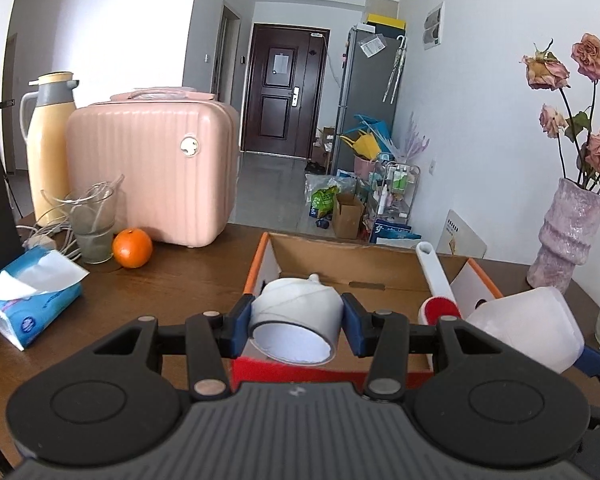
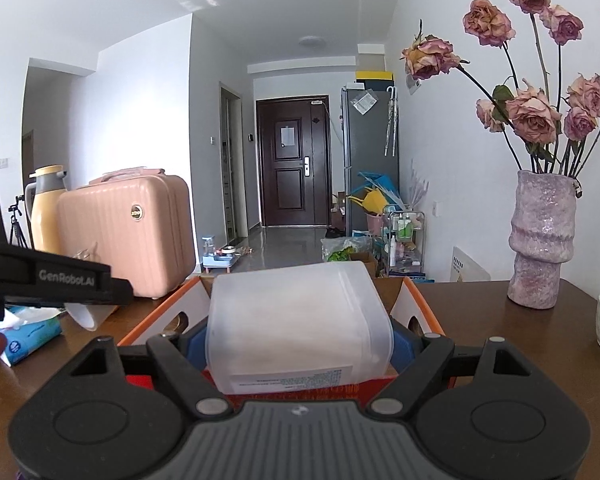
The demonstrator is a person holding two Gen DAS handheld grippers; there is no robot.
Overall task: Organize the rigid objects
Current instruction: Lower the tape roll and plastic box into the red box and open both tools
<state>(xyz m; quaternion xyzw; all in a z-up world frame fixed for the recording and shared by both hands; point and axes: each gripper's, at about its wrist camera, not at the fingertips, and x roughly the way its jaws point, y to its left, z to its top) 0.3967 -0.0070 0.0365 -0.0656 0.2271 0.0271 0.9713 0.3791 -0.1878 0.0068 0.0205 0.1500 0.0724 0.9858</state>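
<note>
Left wrist view: left tongs (image 1: 297, 325) clamped on white tape roll (image 1: 296, 322), held over near end of orange-edged box (image 1: 386, 266) on tabletop (image 1: 172, 280). Lint roller (image 1: 436, 280) leans inside box at right. Orange (image 1: 132, 248), glass (image 1: 94, 224), tissue pack (image 1: 30, 300), pink case (image 1: 152, 172) to left.

Right wrist view: right tongs (image 2: 300, 344) spread wide, gripping translucent tub (image 2: 298, 324) above box (image 2: 420, 304). Vase (image 2: 542, 240) stands right on tabletop (image 2: 500, 320).
</note>
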